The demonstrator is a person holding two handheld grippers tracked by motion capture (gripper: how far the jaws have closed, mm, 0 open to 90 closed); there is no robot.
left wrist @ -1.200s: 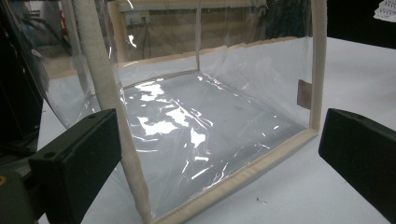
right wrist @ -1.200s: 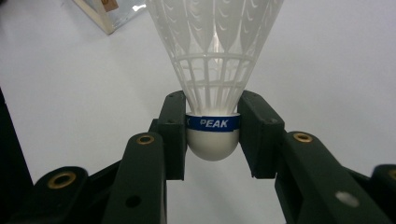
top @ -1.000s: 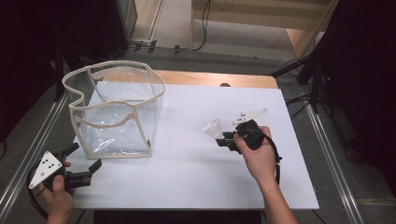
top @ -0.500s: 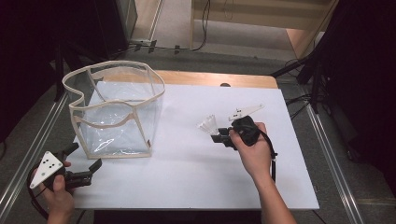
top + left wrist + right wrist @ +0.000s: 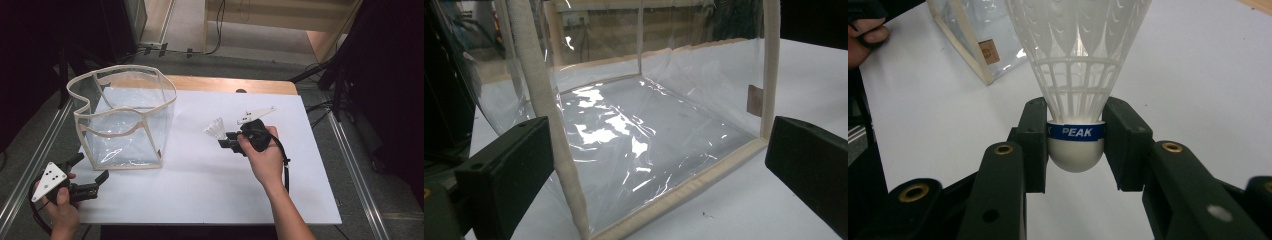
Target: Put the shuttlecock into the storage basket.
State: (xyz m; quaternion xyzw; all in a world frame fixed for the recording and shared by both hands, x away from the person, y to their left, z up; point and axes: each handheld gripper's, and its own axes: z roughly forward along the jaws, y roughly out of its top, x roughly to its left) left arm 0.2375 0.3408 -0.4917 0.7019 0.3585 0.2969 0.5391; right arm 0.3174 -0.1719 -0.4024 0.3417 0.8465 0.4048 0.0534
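- Plainly, the right gripper (image 5: 1075, 142) is clamped on a white shuttlecock (image 5: 1075, 75), its pads pressing either side of the rounded cork base.
- A blue band round that base reads "PEAK"; the jaw on the left may hide anything printed ahead of the P.
- The top of the feather skirt is cut off by the upper edge of the right gripper view.
- In the high view the shuttlecock (image 5: 215, 129) is small and faint, sticking out ahead of the right gripper (image 5: 227, 141).
- The left gripper (image 5: 659, 165) stands wide apart, holding nothing, with a clear plastic bag (image 5: 634, 125) just ahead of it.
- A small brown tag (image 5: 754, 99) on the bag is too blurred to read.
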